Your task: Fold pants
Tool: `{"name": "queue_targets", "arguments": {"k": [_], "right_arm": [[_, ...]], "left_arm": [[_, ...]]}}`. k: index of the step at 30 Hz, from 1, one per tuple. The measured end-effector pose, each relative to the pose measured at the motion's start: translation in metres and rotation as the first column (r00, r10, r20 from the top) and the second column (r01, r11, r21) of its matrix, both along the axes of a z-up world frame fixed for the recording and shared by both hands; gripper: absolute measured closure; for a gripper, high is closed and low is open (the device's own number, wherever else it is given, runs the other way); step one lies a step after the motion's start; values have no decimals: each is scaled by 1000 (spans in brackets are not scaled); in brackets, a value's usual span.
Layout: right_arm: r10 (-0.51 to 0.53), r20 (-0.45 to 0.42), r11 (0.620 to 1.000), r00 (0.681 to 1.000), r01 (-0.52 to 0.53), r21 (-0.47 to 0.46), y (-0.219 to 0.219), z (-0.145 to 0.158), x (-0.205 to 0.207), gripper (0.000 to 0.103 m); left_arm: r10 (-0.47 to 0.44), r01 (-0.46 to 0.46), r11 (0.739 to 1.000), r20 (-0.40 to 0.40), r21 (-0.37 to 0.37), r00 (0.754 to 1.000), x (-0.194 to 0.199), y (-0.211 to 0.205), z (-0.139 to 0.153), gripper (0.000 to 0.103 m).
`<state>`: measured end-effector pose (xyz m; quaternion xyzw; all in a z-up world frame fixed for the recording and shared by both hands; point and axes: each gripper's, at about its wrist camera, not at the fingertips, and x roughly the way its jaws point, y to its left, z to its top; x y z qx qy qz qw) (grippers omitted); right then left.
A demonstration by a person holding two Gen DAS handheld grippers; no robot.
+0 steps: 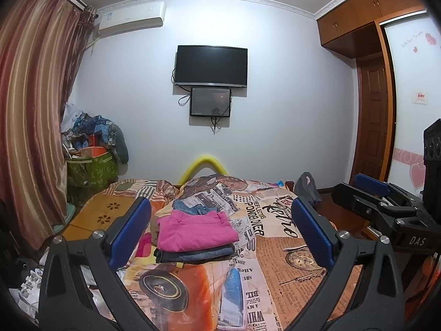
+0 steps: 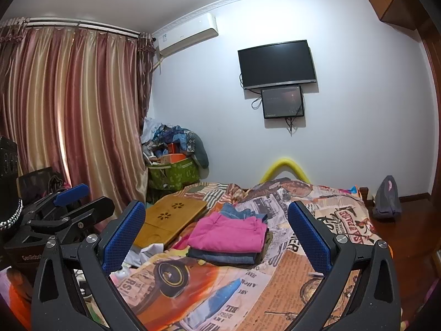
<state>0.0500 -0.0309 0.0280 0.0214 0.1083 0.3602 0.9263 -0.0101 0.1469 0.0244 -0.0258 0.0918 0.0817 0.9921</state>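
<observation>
Left wrist view: left gripper point(image 1: 220, 231) hovered above bed point(image 1: 289, 262), blue fingers point(image 1: 131, 229) spread wide, gripping nothing. Folded pink pants point(image 1: 194, 230) lay on top of stack of folded jeans point(image 1: 193, 255), on newspaper-print bedspread, mid-bed, framed between fingers. Right gripper point(image 1: 369, 193) visible at right edge, also spread apart. Right wrist view: right gripper point(image 2: 217, 234) empty, fingers apart, same stack ahead. Wooden lap tray point(image 2: 168, 220) lay left of stack. TV point(image 2: 277, 64) on wall.
</observation>
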Motion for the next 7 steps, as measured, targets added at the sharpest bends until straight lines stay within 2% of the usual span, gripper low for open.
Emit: {"name": "queue_targets", "arguments": {"k": [7], "right_arm": [[2, -4, 1000, 1000, -2, 1, 0, 0, 2, 0]], "left_arm": [[-6, 6, 1000, 0, 9, 1000, -1, 0, -1, 0]]}}
